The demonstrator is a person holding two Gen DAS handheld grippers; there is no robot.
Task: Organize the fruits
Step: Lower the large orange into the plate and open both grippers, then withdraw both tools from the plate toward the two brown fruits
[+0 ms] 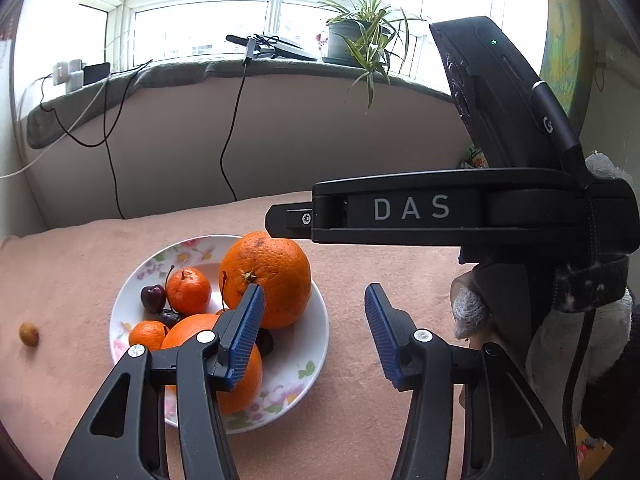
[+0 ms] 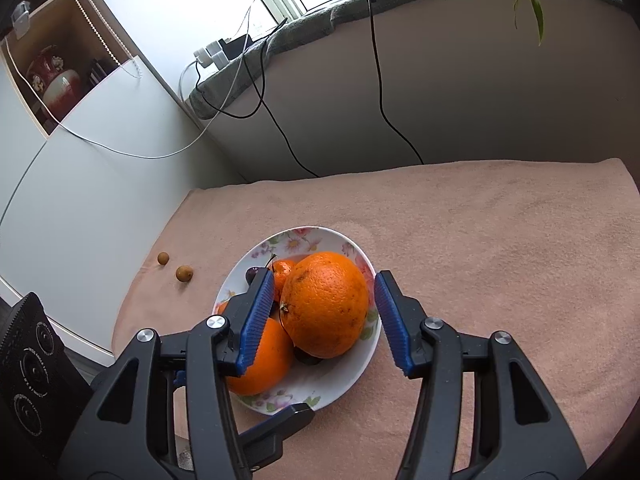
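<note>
Fruit plate nearly full; R claw parted round the top orange.
L view: left gripper [image 1: 314, 332] open, empty, beside plate [image 1: 316, 344]; one small brown fruit [image 1: 29, 334] loose on cloth. R view: right gripper [image 2: 322, 320] straddles big orange [image 2: 326, 304], pads not visibly touching; judged next: draw clear without nudging the stack, then fetch strays [image 2: 184, 273].

"DAS" in pale letters on right hand-held gripper [image 1: 412, 208], "G" on its pen-like stick [image 1: 548, 125]
</note>
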